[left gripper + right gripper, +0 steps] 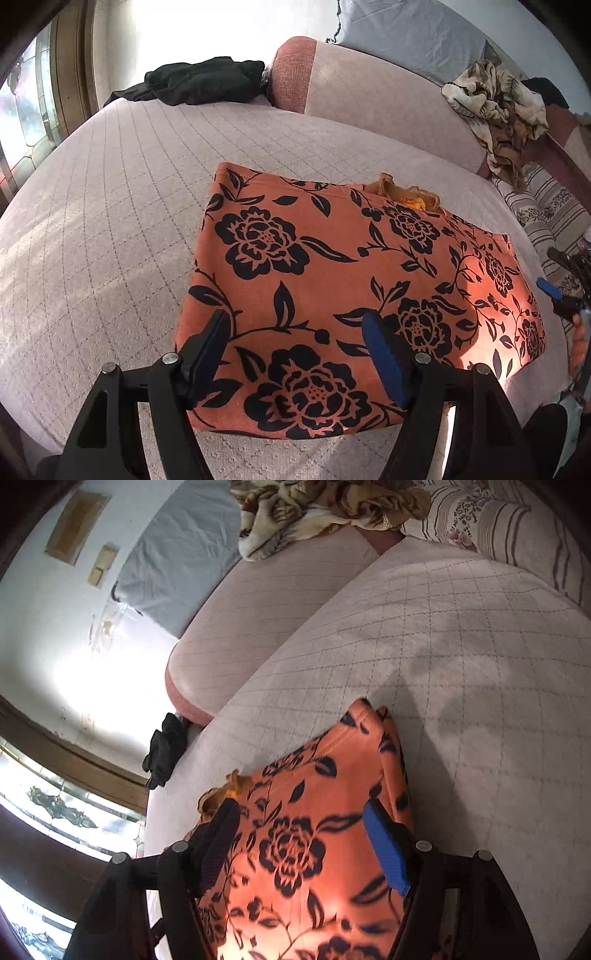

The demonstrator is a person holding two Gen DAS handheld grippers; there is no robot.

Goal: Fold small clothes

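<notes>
An orange garment with black flowers (354,280) lies flat as a folded rectangle on the pale quilted bed cover (110,206). A small tan frilled piece (406,194) sticks out at its far edge. My left gripper (295,328) is open and empty, its fingers spread over the garment's near left part. My right gripper (299,808) is open too, hovering over the garment's other end (303,849), and its blue pad also shows at the right edge of the left wrist view (550,288). The tan piece shows in the right wrist view (221,794).
A dark garment (207,79) lies at the bed's far left by the window. A pink bolster (369,96) runs along the far side, with a crumpled brown-and-cream cloth (498,110) on it. A striped pillow (498,528) sits at the right. A grey pillow (406,33) leans on the wall.
</notes>
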